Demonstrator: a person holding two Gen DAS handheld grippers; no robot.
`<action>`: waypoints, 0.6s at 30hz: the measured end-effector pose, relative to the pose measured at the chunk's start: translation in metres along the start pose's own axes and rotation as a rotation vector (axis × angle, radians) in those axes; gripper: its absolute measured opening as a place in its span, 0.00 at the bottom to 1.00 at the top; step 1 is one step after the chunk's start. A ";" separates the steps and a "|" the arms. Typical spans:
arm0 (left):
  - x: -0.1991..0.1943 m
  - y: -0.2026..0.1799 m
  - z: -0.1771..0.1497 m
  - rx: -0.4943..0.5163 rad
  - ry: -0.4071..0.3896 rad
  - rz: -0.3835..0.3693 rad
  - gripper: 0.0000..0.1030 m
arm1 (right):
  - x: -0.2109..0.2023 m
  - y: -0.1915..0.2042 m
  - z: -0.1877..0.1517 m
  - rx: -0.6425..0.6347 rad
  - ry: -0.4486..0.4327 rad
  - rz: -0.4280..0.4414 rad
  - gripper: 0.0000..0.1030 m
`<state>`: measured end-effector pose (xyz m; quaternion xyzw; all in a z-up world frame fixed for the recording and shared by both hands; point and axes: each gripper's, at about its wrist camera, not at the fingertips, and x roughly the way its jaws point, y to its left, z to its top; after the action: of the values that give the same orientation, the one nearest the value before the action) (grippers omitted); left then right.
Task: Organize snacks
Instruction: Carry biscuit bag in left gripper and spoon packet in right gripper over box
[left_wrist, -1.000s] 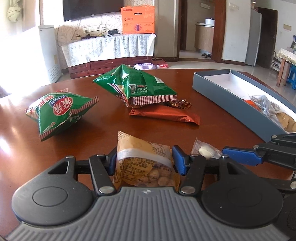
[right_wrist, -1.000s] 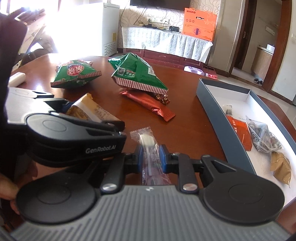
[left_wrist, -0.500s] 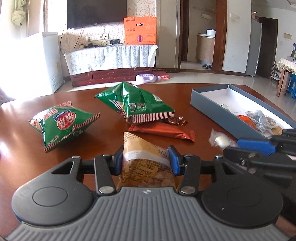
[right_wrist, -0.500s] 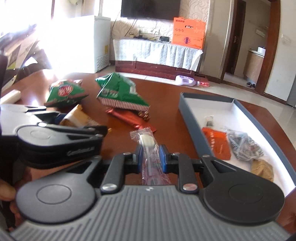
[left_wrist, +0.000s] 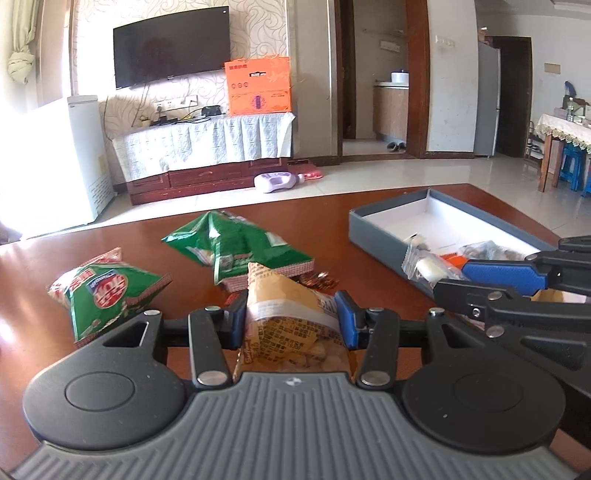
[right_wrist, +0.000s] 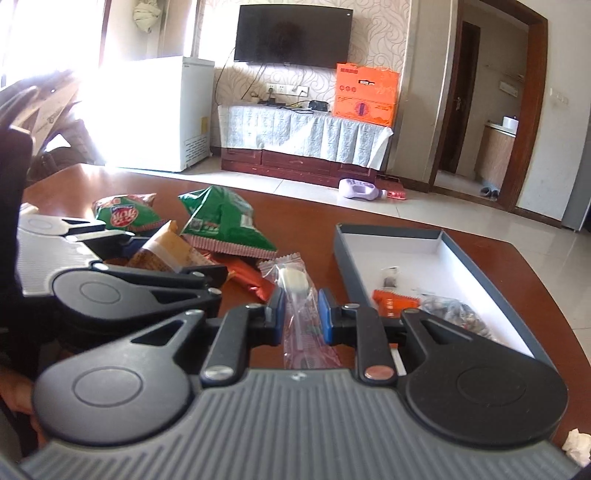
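Left wrist view: we are pinching a yellow snack bag (left_wrist: 291, 325) in our left gripper (left_wrist: 291, 321), whose jaws have just been closing onto it. Our right gripper (right_wrist: 301, 317) is squeezing tight on a clear candy wrapper (right_wrist: 295, 291), both raised above the table (left_wrist: 369, 229). The grey box (right_wrist: 345, 254) at the table's right edge is already holding about 4 snacks. We are judging the job roughly half done: 2 green bags (left_wrist: 103, 291), (left_wrist: 236, 251) and a red-brown packet (right_wrist: 251, 277) are still lying mid-table.
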<state>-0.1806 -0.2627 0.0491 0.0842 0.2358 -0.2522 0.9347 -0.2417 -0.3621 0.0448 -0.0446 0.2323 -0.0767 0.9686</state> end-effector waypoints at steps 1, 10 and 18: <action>0.001 -0.003 0.001 0.003 0.000 -0.003 0.52 | -0.001 -0.003 0.001 0.003 -0.004 -0.003 0.22; 0.003 -0.035 0.023 0.035 -0.033 -0.046 0.51 | -0.011 -0.028 0.002 0.038 -0.035 -0.057 0.22; 0.008 -0.064 0.033 0.029 -0.042 -0.083 0.50 | -0.017 -0.046 -0.001 0.060 -0.045 -0.104 0.22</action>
<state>-0.1943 -0.3302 0.0716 0.0824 0.2155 -0.2958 0.9270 -0.2629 -0.4043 0.0575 -0.0295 0.2052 -0.1329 0.9692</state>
